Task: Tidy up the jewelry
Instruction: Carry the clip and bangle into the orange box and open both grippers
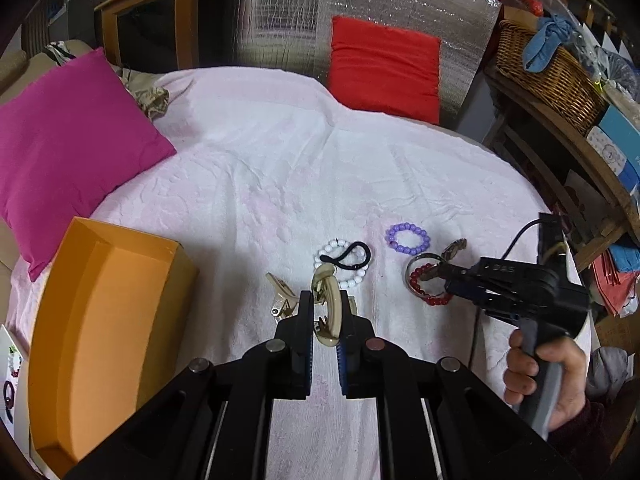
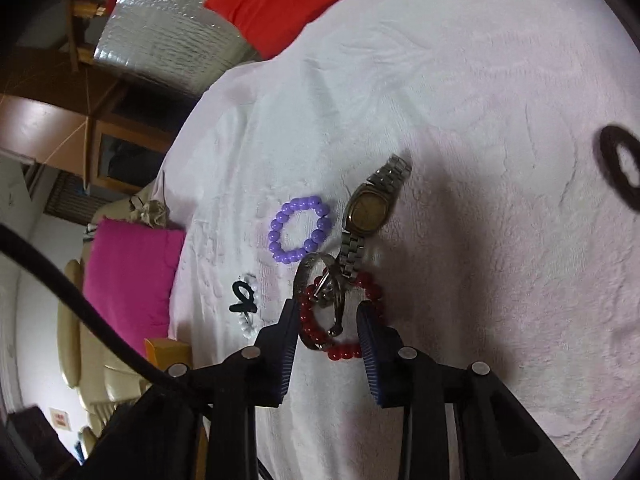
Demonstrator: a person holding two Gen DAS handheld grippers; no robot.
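Note:
My left gripper point(image 1: 327, 299) is shut on a beige claw hair clip point(image 1: 334, 322), lifted above the pink towel point(image 1: 280, 160). A second beige clip point(image 1: 282, 296) lies just left of it. Behind sit a white bead bracelet with a black hair tie point(image 1: 344, 260) and a purple bead bracelet point(image 1: 407, 238). My right gripper point(image 2: 330, 316) stands open low over the red bead bracelet point(image 2: 344, 354), a metal bangle point(image 2: 306, 276) and the strap of a gold-faced watch point(image 2: 370, 208). These lie between its fingers, and the pads do not squeeze them.
An open orange box point(image 1: 100, 320) stands at the near left of the towel, beside a pink pillow point(image 1: 72, 140). A red pillow point(image 1: 384, 64) leans at the back. A black scrunchie point(image 2: 620, 168) lies further off. A hand point(image 1: 552, 368) holds the right gripper's handle.

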